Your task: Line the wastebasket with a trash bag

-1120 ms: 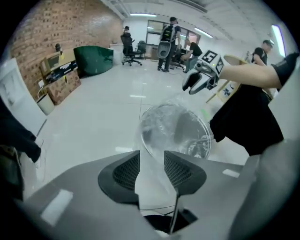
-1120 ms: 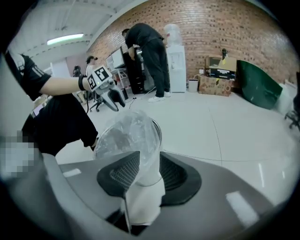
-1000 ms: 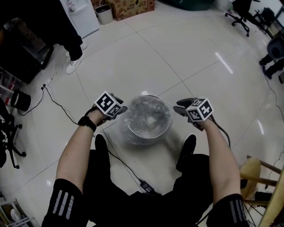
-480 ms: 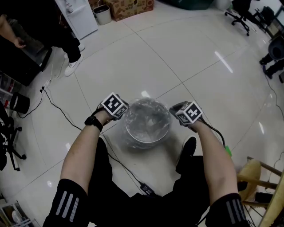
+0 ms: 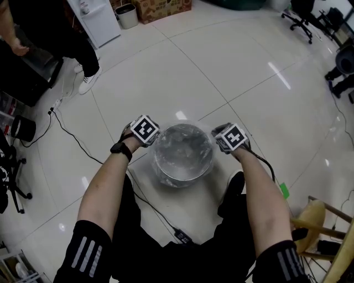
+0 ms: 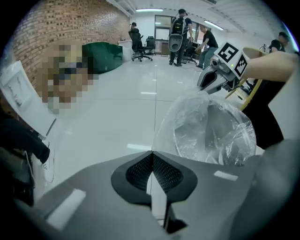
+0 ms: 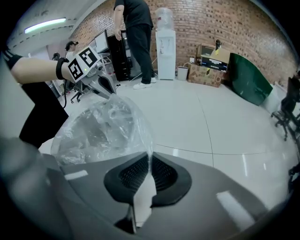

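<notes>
A round wastebasket (image 5: 178, 176) stands on the white tile floor between my feet, with a clear trash bag (image 5: 185, 148) in it. The film bulges over the rim. My left gripper (image 5: 150, 138) is at the basket's left rim, and its jaws (image 6: 151, 152) are shut with the bag's (image 6: 211, 131) edge running into them. At the right rim my right gripper (image 5: 221, 141) is shut on the bag's (image 7: 101, 129) film, which is pinched between the pads (image 7: 150, 157). Each gripper view shows the other gripper across the basket, the right gripper (image 6: 208, 82) and the left gripper (image 7: 105, 86).
A black cable (image 5: 83, 145) crosses the floor left of the basket, down to a plug (image 5: 182, 236). A person (image 5: 83, 50) stands at the back left beside a white water dispenser (image 5: 97, 19). A wooden stool (image 5: 315, 215) is at the right, and a cardboard box (image 5: 163, 8) at the back.
Both grippers have moved inward and down to the basket's rim. Their jaws, open a second ago, have shut on the bag's edge.
</notes>
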`<state>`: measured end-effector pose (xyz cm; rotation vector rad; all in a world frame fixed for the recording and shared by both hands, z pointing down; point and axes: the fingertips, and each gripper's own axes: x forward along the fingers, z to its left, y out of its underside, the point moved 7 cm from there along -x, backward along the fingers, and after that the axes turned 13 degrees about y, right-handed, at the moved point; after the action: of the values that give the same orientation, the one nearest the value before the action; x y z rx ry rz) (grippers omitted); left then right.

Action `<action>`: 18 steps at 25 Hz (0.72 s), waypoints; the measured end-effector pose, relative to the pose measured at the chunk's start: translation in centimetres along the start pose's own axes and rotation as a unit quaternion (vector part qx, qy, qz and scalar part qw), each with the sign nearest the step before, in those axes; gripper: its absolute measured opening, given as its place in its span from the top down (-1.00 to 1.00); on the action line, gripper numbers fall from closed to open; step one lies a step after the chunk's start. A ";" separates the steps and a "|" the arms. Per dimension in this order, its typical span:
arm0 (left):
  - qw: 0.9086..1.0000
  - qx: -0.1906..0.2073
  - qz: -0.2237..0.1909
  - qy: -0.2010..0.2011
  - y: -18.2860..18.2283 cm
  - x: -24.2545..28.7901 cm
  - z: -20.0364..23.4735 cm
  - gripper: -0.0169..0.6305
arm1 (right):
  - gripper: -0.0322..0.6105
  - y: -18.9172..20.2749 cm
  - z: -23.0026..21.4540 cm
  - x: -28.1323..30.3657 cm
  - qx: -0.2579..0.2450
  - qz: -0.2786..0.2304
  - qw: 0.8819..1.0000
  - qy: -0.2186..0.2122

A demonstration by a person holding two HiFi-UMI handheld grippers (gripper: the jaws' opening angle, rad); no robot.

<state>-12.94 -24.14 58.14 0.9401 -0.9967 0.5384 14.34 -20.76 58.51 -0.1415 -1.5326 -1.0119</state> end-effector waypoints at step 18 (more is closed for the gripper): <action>0.998 -0.043 0.029 -0.026 2.3 3.3 1.8 0.97 | 0.85 1.1 0.4 3.6 0.001 0.059 0.998 0.024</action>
<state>-14.00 -24.53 62.40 0.8549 -1.0877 0.5178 13.77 -21.45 62.20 -0.2031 -1.4633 -0.9146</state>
